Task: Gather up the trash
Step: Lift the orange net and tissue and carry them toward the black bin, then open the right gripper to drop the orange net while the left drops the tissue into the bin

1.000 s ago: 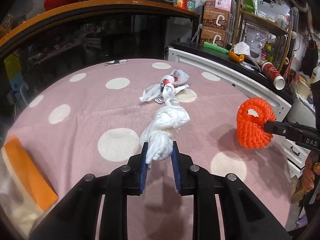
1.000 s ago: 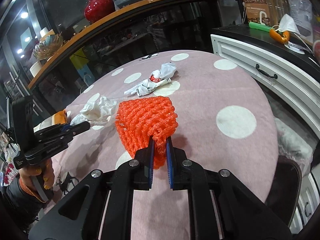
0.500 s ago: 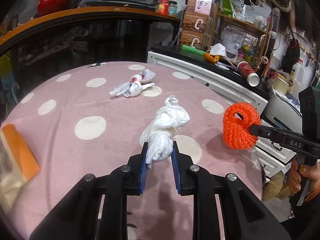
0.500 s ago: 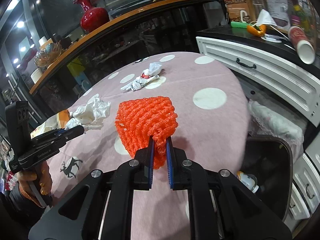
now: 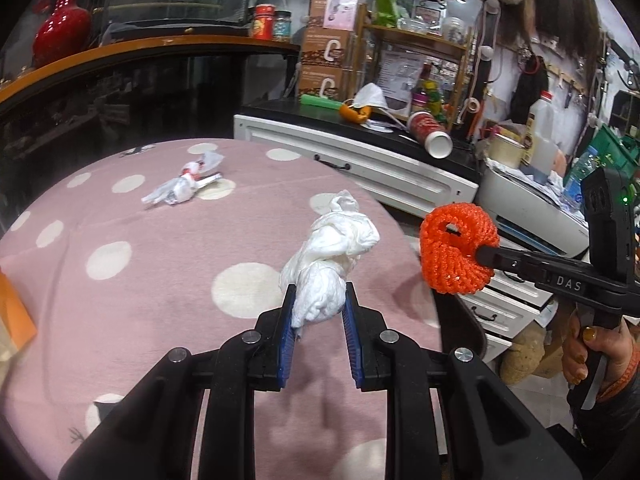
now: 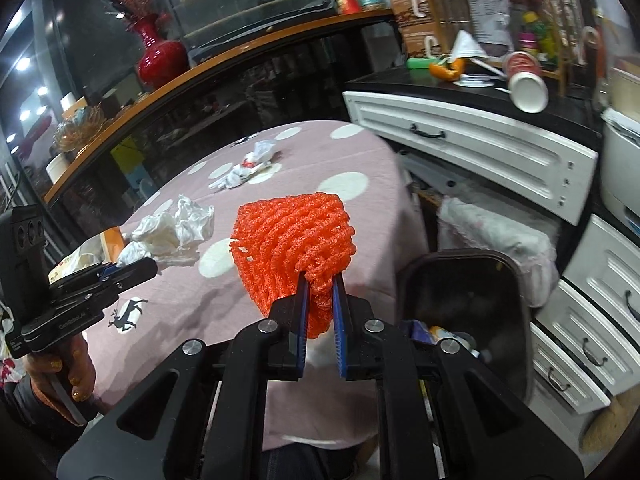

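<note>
- My left gripper (image 5: 318,306) was clamped on a crumpled white tissue wad (image 5: 334,248), held up above the pink polka-dot tablecloth (image 5: 120,300).
- My right gripper (image 6: 319,300) was pinched on an orange foam net (image 6: 292,236), held near the table's edge, just beside the dark trash bin (image 6: 472,280) on the floor.
- A torn white wrapper (image 5: 182,188) lay on the far side of the cloth, well apart from both.

Wrapper (image 5: 184,190) on table (image 5: 120,300); bin (image 6: 460,304) right of table, before drawers (image 6: 472,148).
</note>
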`<state>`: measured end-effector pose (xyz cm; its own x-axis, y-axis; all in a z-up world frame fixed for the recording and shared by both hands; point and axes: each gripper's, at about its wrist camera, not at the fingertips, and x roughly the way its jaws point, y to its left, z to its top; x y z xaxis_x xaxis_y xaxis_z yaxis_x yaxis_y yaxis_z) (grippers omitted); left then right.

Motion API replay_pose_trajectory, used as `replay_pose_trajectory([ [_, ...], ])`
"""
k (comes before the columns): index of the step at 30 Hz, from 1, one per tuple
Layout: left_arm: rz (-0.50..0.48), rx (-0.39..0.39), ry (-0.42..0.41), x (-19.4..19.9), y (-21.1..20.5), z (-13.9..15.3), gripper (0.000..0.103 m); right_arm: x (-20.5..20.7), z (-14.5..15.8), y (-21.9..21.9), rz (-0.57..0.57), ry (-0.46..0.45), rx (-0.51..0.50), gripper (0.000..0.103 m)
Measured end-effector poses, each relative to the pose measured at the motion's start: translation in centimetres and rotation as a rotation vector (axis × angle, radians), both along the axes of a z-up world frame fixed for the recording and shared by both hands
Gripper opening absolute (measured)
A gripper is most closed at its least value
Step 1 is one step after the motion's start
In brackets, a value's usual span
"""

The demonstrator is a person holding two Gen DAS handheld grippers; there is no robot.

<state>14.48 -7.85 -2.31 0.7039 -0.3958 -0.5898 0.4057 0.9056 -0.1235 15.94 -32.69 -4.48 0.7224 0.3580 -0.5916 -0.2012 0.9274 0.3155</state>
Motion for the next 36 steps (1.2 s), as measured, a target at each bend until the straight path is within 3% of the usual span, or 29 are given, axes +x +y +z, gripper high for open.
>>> replay_pose_trajectory([
  [7,-0.071,-0.008,-0.02,-1.4,-3.1,0.5,0.022,-1.7,0.0,-3.4,-0.082,-0.006,-0.001,0.012],
  [18,-0.16,0.006,-0.014,-2.4,-7.0,0.1,0.022,-0.9,-1.7,-6.0,-0.162,0.031,-0.031,0.012],
  [27,-0.209,0.019,0.001,-2.8,-8.9,-0.4,0.022,0.4,-5.0,-7.7,-0.208,0.106,-0.021,0.012],
  [36,-0.252,0.03,0.023,-2.7,-10.7,-0.9,0.022,2.7,-11.6,-9.2,-0.262,0.268,-0.011,0.012],
])
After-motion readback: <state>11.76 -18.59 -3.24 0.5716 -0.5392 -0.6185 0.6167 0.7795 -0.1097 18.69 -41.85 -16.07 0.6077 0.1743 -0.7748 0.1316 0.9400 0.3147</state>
